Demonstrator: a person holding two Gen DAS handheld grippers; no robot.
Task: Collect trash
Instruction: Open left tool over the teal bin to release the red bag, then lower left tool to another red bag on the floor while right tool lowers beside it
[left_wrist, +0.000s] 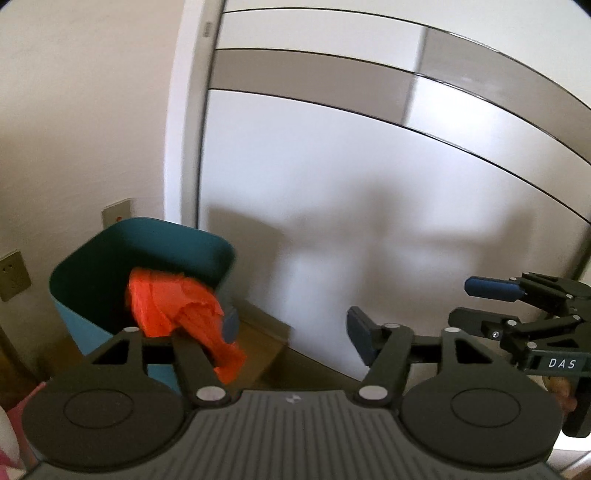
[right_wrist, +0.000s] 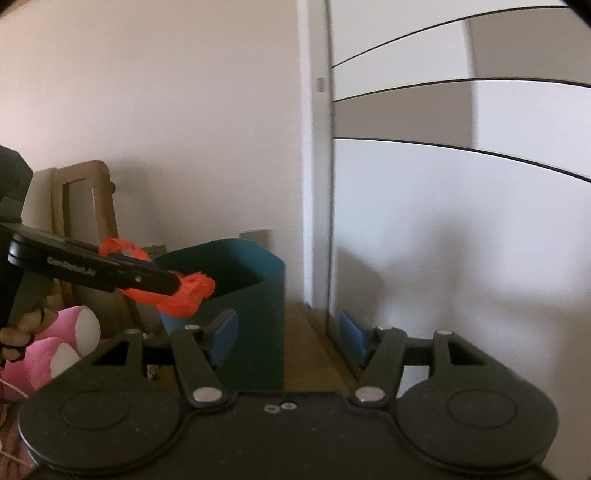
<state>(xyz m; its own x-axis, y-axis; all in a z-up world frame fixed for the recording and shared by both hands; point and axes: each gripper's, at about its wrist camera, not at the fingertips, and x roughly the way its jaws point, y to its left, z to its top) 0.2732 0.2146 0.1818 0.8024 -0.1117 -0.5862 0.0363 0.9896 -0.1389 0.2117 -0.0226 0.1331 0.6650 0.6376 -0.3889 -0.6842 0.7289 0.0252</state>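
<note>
1. Left claw (left_wrist: 295, 332), seen from its own camera, has its blue pads well apart with nothing pressed between them.
2. Orange crumpled trash (left_wrist: 177, 310), thin and plastic-looking, is draped over that claw's left finger and hangs from it rather than being pinched.
3. From the right wrist view, the trash loops around the finger and bunches into a wad at its tip, at the near rim of the teal bin (left_wrist: 92, 266); I cannot tell if it touches the bin.
4. Right claw (right_wrist: 288, 334) is also spread apart and empty, pointing at the gap between the bin and a white sliding wardrobe door (right_wrist: 443, 221).
5. The bin stands on a wooden floor (right_wrist: 306, 350) against a pale wall, just beside the door frame.
6. A person's hand (right_wrist: 18, 332) grips the left claw's handle, with a pink plush toy (right_wrist: 70, 332) behind it and a wooden frame (right_wrist: 99, 199) leaning on the wall.
</note>
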